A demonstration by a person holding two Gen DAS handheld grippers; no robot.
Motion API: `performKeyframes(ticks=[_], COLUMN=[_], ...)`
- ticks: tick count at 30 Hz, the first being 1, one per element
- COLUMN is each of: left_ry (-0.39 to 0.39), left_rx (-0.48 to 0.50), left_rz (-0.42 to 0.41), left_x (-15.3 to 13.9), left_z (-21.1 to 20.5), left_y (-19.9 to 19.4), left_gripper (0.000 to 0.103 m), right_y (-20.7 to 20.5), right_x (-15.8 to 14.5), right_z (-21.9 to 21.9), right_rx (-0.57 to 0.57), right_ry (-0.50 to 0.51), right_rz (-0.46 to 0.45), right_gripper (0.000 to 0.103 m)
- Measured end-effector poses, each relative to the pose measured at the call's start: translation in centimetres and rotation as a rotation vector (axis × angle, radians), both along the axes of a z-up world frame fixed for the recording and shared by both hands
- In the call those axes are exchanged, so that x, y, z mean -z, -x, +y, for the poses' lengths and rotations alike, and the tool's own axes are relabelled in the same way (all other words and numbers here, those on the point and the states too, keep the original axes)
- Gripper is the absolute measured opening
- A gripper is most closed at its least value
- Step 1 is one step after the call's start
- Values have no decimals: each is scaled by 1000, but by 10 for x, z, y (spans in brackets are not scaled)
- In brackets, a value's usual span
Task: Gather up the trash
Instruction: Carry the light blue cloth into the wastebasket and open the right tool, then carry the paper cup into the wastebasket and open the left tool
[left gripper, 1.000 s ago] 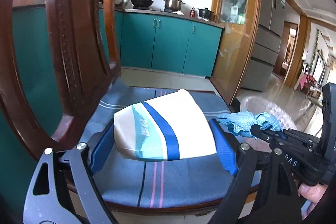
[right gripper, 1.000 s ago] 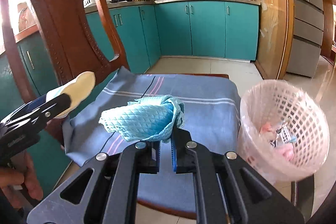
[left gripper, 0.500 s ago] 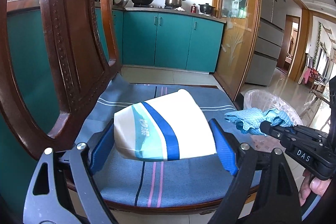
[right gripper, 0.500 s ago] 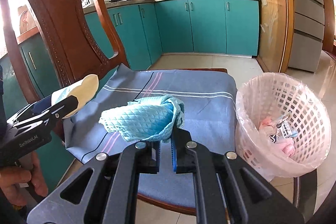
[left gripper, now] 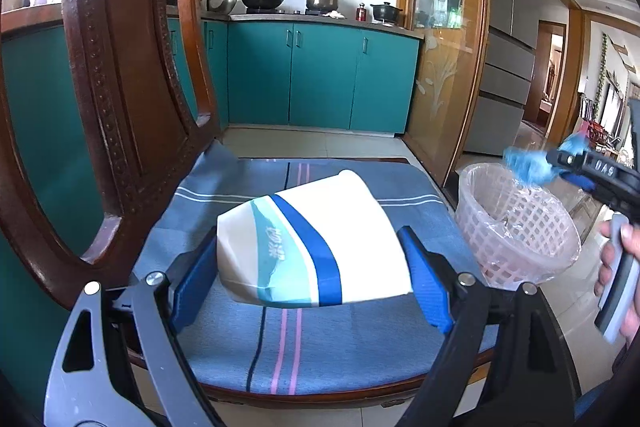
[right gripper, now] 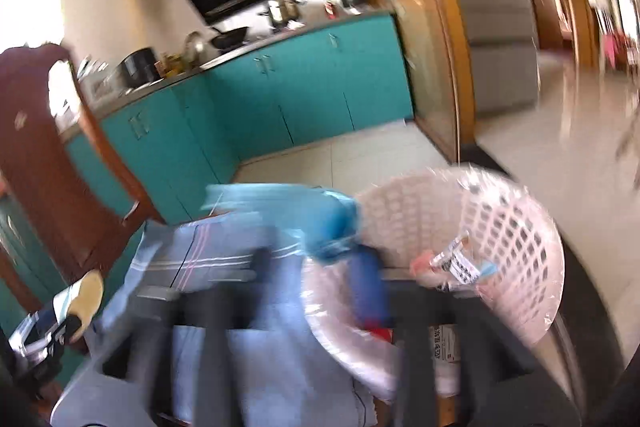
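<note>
Left view: your left gripper [left gripper: 312,267] grips the cup [left gripper: 316,243] over the chair [left gripper: 340,339]. Right view, blurred: your right gripper [right gripper: 316,267], fingers just sprung apart, has the cloth [right gripper: 328,223] loose above the basket [right gripper: 516,227].

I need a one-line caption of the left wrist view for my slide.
Left gripper holds a flattened paper cup above the chair cushion; right gripper releases a blue cloth over the basket.

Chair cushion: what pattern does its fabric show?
Blue cushion with white, pink and dark stripes; clearest in left wrist view.
</note>
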State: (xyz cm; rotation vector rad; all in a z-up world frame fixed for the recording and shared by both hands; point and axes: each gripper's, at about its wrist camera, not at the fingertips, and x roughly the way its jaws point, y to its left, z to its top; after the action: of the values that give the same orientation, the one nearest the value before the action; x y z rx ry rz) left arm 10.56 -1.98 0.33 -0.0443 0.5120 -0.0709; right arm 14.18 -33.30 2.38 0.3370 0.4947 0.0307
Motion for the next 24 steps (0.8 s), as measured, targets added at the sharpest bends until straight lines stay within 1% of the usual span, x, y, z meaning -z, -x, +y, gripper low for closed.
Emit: performKeyframes(ticks=[1, 2, 3, 4, 6, 7, 9, 12, 14, 16, 17, 19, 20, 21, 22, 24], left_ry=[-1, -4, -6, -6, -14, -14, -8, -19, -34, -21, -1, 29, 26, 14, -12, -15], left_rx=[4, 7, 13, 23, 53, 71, 125, 219, 291, 332, 359, 401, 415, 421, 402, 367], left_rz=[3, 3, 4, 4, 2, 1, -4, -8, -34, -40, -43, -49, -46, -42, -28, -7], left_x=[1, 2, 2, 3, 2, 1, -3, -13, -26, -38, -46, -59, -61, -62, -62, -60], left_z=[-3, -6, -9, -13, -25, -32, -53, -97, -136, -163, -179, -207, -217, -225, -232, -229], left_y=[0, 0, -1, -1, -2, -4, -7, -15, -25, -36, -44, -60, -65, -71, -78, -82], left_gripper=[86, 86, 86, 86, 86, 86, 86, 86, 86, 86, 87, 92, 100, 100, 100, 100], right_y=[2, 7, 13, 24, 39, 42, 47, 47, 48, 48, 49, 49, 50, 51, 51, 50], right_x=[3, 2, 0, -4, -9, -11, -14, -17, -18, -18, -18, -16, -14, -12, -11, -9], right_z=[-19, -28, -38, -50, -60, -61, -61, -56, -54, -58, -60, -68, -72, -79, -83, -89], right_rx=[54, 87, 111, 136, 188, 201, 229, 241, 251, 275, 286, 321, 335, 356, 365, 373], right_ry=[-69, -106, -149, -196, -221, -216, -173, -105, -76, -54, -48, -49, -53, -66, -78, -100], right_rz=[-5, -18, -36, -77, -135, -149, -163, -167, -169, -168, -170, -161, -160, -156, -152, -142], right_gripper=[86, 86, 89, 94, 99, 99, 99, 99, 99, 99, 99, 99, 99, 99, 99, 99])
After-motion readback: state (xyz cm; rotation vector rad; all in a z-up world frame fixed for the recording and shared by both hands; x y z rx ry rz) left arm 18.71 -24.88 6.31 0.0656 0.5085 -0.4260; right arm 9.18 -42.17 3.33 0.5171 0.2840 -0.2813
